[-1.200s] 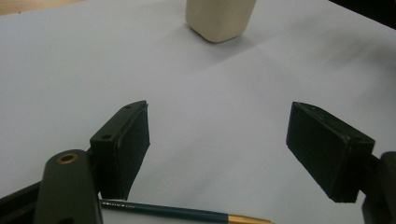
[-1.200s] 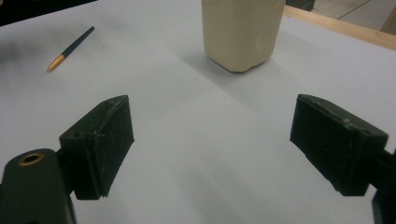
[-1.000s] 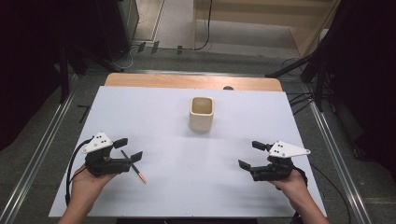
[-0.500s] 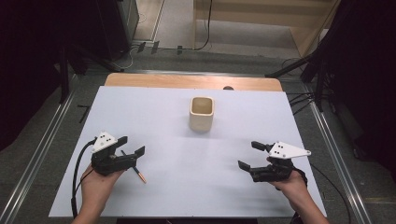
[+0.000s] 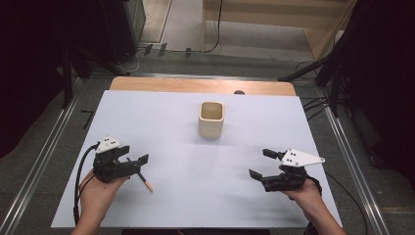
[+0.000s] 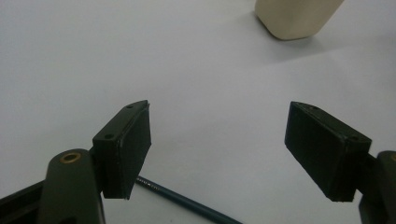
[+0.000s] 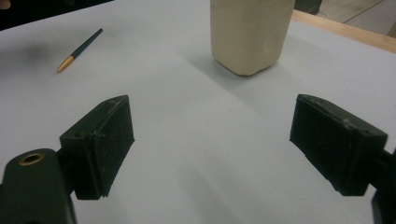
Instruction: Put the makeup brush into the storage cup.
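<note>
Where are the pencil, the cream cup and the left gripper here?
pencil (image 5: 145, 181): high view, on its shaft near the tip.
cream cup (image 5: 211, 125): high view, front wall.
left gripper (image 5: 138, 157): high view, between its open jaws.

cup (image 5: 211, 119) — lone obstacle (mid-table) | pencil (image 5: 142, 179) — open approach

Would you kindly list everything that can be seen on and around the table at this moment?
pencil: one, dark blue-green with an orange end, lying flat on the sheet at the near left, beneath the left gripper.
cup: one, cream, upright at the middle of the far half, apart from both grippers.
white sheet: one, covering most of the table.
wooden table edge: one strip, tan, along the far side.
cables: several, black, on the floor beyond the far right corner.
left gripper: one, black with a grey plate, fingers open over the pencil, held in a hand.
right gripper: one, black with a grey plate, fingers open, at the near right.
</note>
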Available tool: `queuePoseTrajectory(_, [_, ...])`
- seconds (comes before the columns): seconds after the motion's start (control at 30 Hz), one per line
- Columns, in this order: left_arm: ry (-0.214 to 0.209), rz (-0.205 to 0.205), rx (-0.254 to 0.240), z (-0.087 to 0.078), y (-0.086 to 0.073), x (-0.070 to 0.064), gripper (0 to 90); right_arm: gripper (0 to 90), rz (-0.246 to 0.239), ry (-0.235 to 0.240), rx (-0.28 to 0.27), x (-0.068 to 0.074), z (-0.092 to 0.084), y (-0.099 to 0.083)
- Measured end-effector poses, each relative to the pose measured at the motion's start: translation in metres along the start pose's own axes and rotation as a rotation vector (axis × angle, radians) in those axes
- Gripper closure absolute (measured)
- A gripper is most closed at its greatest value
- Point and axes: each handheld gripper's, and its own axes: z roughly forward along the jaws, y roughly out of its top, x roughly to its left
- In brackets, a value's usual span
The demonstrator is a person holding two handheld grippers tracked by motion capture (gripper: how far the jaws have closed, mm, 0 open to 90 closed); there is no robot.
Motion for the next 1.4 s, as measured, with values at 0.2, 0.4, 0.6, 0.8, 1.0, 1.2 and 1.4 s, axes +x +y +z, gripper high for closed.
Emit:
queuePoseTrajectory(0.2, [-0.031, -0.044, 0.087, 0.002, 0.006, 0.006, 23.5, 14.1, -0.002, -0.007, 0.007, 0.001, -0.001, 0.000])
queuePoseTrajectory(0.4, [-0.012, -0.050, 0.137, 0.002, 0.014, 0.007, 24.5, 14.1, 0.002, -0.021, 0.011, 0.001, -0.003, -0.002])
queuePoseTrajectory(0.6, [0.026, -0.085, 0.191, 0.002, 0.020, 0.008, 25.0, 14.1, 0.003, -0.025, 0.020, 0.001, -0.003, -0.002])
queuePoseTrajectory(0.8, [0.074, -0.119, 0.223, 0.003, 0.023, 0.006, 25.7, 14.1, 0.000, -0.022, 0.021, 0.001, -0.002, -0.002])
queuePoseTrajectory(1.0, [0.081, -0.180, 0.307, 0.008, 0.024, 0.007, 27.0, 14.1, -0.008, -0.021, 0.019, 0.002, -0.002, -0.002])
queuePoseTrajectory(1.2, [0.100, -0.210, 0.362, 0.010, 0.023, 0.006, 28.8, 14.1, -0.008, -0.025, 0.026, 0.002, -0.001, -0.002])
queuePoseTrajectory(1.4, [0.123, -0.306, 0.423, 0.012, 0.023, 0.004, 31.3, 14.1, -0.018, -0.030, 0.036, 0.003, 0.000, -0.002])
